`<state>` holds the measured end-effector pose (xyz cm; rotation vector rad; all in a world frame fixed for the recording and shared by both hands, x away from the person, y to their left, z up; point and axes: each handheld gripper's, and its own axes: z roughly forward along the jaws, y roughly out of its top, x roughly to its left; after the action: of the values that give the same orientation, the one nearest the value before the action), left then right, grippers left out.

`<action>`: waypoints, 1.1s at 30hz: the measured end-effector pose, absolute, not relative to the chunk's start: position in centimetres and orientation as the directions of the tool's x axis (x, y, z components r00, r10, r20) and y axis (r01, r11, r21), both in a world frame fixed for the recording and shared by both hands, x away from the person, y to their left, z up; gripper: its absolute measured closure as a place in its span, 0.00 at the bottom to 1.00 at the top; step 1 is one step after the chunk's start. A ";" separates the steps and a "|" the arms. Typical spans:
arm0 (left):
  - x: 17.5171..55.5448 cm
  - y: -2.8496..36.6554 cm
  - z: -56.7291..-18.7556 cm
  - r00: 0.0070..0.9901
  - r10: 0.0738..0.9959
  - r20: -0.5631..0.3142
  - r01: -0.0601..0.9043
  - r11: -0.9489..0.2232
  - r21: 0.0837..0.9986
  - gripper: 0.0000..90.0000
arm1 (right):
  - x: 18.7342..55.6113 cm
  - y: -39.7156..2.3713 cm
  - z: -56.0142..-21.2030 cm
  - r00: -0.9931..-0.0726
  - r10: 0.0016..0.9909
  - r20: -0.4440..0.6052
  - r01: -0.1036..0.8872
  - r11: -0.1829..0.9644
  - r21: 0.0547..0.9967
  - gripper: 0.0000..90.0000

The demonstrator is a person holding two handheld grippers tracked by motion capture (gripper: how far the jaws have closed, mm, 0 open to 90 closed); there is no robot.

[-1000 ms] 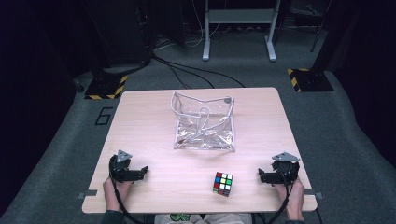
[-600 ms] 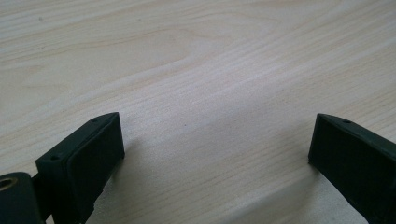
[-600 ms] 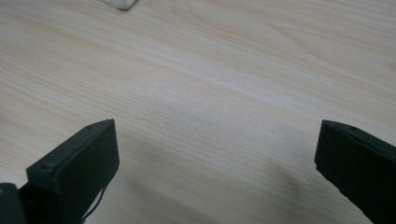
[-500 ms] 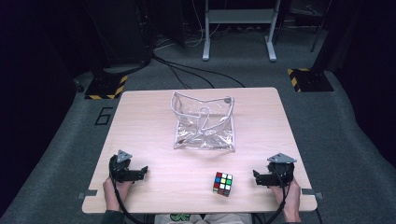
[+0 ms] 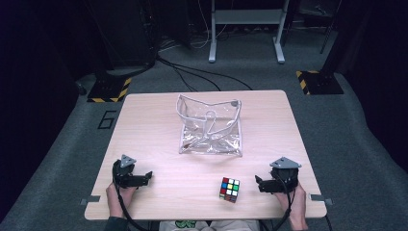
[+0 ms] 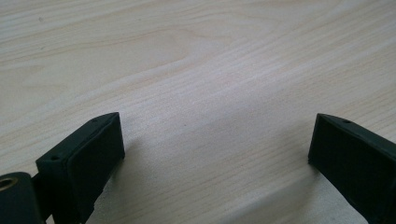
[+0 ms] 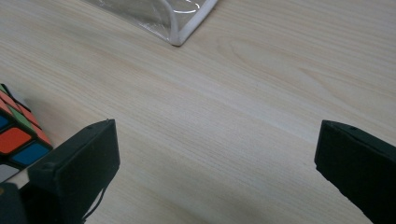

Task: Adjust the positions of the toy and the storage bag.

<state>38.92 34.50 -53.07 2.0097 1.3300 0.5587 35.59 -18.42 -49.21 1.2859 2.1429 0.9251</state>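
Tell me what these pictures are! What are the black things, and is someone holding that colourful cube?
A person sits at a wooden table and holds a grabbing tool in each hand. The left gripper and the right gripper each have two black jaws that can pinch things.

One picture is taken from above, looking down on the table. The other two come from little cameras riding on the grippers, so you see the black jaws poking up from the bottom.

On the table lie a colourful puzzle cube and a clear plastic pouch farther back. Nobody is holding anything: both grippers are open, with just bare table between their jaws. The cube sits close beside the right gripper.
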 end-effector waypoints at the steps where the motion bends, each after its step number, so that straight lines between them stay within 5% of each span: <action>1: 38.9 34.5 -53.1 0.393 0.919 -0.006 0.640 -0.269 0.720 0.04 | 35.5 -18.3 -49.1 -0.450 0.892 -0.048 0.573 0.329 0.750 0.00; 33: 38.9 34.5 -53.1 0.400 0.917 -0.004 0.640 -0.276 0.717 0.04 | 34.4 -14.0 -45.9 -0.598 0.802 -0.019 0.465 0.366 0.806 0.00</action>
<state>38.93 34.49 -53.06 2.0181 1.3238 0.5549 34.39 -14.03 -45.92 1.1011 2.2216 1.1124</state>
